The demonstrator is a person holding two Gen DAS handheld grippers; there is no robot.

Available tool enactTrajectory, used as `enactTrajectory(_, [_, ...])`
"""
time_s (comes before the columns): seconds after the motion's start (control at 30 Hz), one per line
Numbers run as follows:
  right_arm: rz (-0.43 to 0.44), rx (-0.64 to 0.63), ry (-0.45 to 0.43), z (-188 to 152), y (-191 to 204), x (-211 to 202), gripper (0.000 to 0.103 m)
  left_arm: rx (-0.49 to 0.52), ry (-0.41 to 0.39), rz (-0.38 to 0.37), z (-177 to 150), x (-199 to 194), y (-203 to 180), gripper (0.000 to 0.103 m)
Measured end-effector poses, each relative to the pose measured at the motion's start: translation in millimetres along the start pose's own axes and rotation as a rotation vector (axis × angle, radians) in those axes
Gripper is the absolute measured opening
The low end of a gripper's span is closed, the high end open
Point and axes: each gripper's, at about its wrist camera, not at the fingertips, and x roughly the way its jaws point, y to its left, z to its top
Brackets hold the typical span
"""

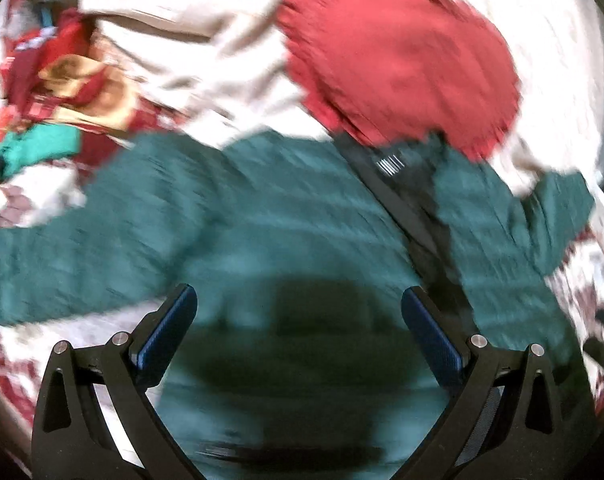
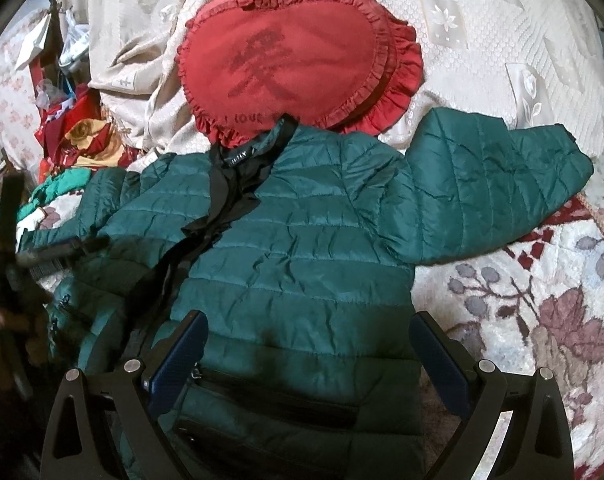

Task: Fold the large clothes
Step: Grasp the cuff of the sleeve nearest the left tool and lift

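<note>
Bed surface, floral blanket (image 2: 542, 300) underneath. Right gripper (image 2: 308, 354) hangs wide open, empty, over the hem of the jacket (image 2: 302, 248). Left gripper (image 1: 299, 330) likewise wide open, empty, view blurred. Jacket lies flat, front up, one sleeve (image 2: 494, 188) spread. Folding looks barely begun; next, pinch a sleeve or side. Pillow (image 2: 293, 64) beyond. No containers seen.

Bare floral bedspread (image 2: 522, 320) lies free to the right of the dark green quilted puffer jacket (image 2: 302, 248), while a red frilled heart-shaped cushion (image 2: 293, 64) blocks its collar end and heaped colourful clothes (image 2: 77, 136) crowd the left.
</note>
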Motion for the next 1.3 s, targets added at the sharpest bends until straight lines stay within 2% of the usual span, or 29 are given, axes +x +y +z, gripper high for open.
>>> enactTrajectory(0.13, [0.005,-0.001,-0.017,-1,1,-5,0.1,-0.054,-0.024,0.065,18,-17,58,0.103])
enactTrajectory(0.27, [0.007,-0.009,-0.034,-2,3,-10,0.1,-0.122,-0.024,0.156,12,-22,127,0.103])
enactTrajectory(0.4, [0.005,-0.019,-0.036,-3,7,-11,0.1,-0.284,-0.029,0.231,-20,-23,206,0.103])
enactTrajectory(0.47, [0.001,-0.026,-0.031,-3,8,-10,0.1,-0.405,-0.052,0.272,-47,-26,251,0.103])
enactTrajectory(0.57, [-0.002,-0.039,-0.022,-3,11,-7,0.1,-0.544,-0.063,0.3,-81,-23,299,0.102])
enactTrajectory(0.7, [-0.007,-0.051,-0.013,-3,14,-5,0.1,-0.728,-0.074,0.258,-109,-14,344,0.094])
enactTrajectory(0.87, [-0.013,-0.048,0.015,-4,13,2,0.1,-0.807,-0.108,0.182,-102,11,364,0.094])
enactTrajectory(0.9, [-0.014,-0.047,0.019,-3,12,3,0.1,-0.823,-0.117,0.183,-100,13,366,0.095])
enactTrajectory(0.93, [-0.015,-0.046,0.022,-4,12,4,0.1,-0.847,-0.144,0.173,-99,14,367,0.101])
enactTrajectory(1.0, [-0.015,-0.046,0.025,-3,12,5,0.1,-0.881,-0.181,0.168,-101,12,365,0.102])
enactTrajectory(1.03, [-0.016,-0.045,0.027,-3,12,6,0.1,-0.885,-0.203,0.156,-103,8,365,0.099])
enactTrajectory(1.07, [-0.015,-0.044,0.028,-3,12,6,0.1,-0.884,-0.229,0.127,-104,6,363,0.088])
enactTrajectory(1.1, [-0.014,-0.044,0.029,-3,12,6,0.1,-0.877,-0.243,0.084,-104,4,363,0.051])
enactTrajectory(1.13, [-0.014,-0.044,0.028,-3,12,6,0.1,-0.863,-0.232,0.076,-105,1,364,0.039])
enactTrajectory(1.3, [-0.01,-0.048,0.03,-3,13,8,0.1,-0.812,-0.281,0.053,-97,-9,363,0.036])
